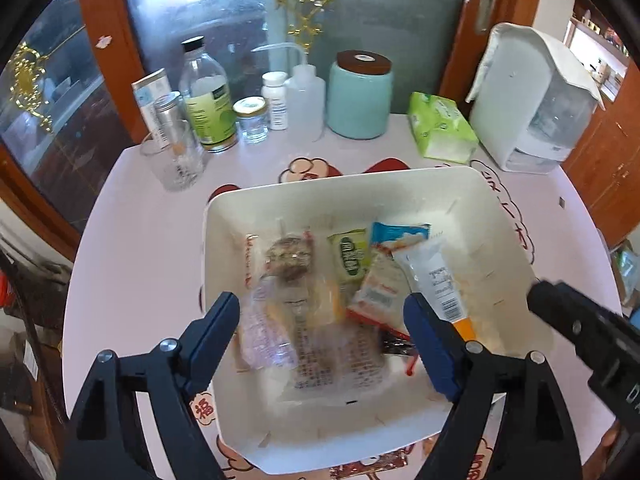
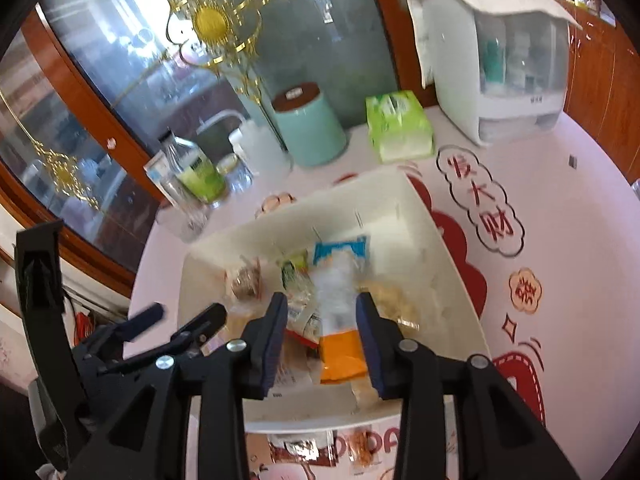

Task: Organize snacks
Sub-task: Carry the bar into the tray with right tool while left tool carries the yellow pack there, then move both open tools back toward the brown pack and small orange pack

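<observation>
Sitting on the pink tabletop (image 1: 132, 248), a white bin (image 1: 224, 400) is holding about six snack packets: a clear one with a brown cake (image 1: 288, 258), a green one (image 1: 351, 256), a blue-and-white one (image 1: 396, 234), a red-edged one (image 1: 374, 296), a large clear bag with printed text (image 1: 332, 364), and a white packet with an orange end (image 2: 340, 320). The left gripper (image 1: 326, 340) is hovering wide open above the bin, grasping nothing. The right gripper (image 2: 322, 336) is straddling the orange-ended packet, its jaws partly open and, as far as shows, not yet clenching it.
</observation>
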A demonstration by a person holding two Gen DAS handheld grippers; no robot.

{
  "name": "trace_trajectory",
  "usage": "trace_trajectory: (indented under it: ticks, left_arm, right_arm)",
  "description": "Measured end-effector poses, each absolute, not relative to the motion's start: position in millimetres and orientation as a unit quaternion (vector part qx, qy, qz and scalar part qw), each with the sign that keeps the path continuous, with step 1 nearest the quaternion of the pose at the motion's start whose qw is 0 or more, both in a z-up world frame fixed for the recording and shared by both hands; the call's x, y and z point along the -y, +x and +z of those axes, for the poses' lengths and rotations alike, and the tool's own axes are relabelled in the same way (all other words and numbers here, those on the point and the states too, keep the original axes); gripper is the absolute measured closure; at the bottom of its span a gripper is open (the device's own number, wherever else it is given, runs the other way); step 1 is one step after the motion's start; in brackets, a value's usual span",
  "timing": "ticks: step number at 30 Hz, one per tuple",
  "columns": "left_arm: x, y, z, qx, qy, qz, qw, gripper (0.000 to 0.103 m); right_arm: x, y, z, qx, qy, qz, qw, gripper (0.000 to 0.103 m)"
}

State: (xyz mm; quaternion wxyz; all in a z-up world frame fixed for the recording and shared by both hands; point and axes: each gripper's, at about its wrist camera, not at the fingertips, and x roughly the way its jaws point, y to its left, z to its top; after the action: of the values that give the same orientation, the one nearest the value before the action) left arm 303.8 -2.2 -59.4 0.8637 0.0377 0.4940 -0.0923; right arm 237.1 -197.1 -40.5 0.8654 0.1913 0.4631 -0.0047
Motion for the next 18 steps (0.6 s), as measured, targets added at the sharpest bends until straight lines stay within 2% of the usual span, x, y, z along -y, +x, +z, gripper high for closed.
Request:
trace_trajectory:
  ticks: [3, 18]
  left_arm:
    - [-6, 300, -61, -0.495, 0.034, -0.084, 0.864, 0.02]
    - [-18, 243, -20, -0.448, 0.024, -0.083, 0.89, 0.02]
  right_arm:
    - [197, 225, -46, -0.467, 0.192, -0.004, 0.863, 0.06]
    - [198, 162, -34, -0.447, 0.227, 0.019, 0.865, 0.059]
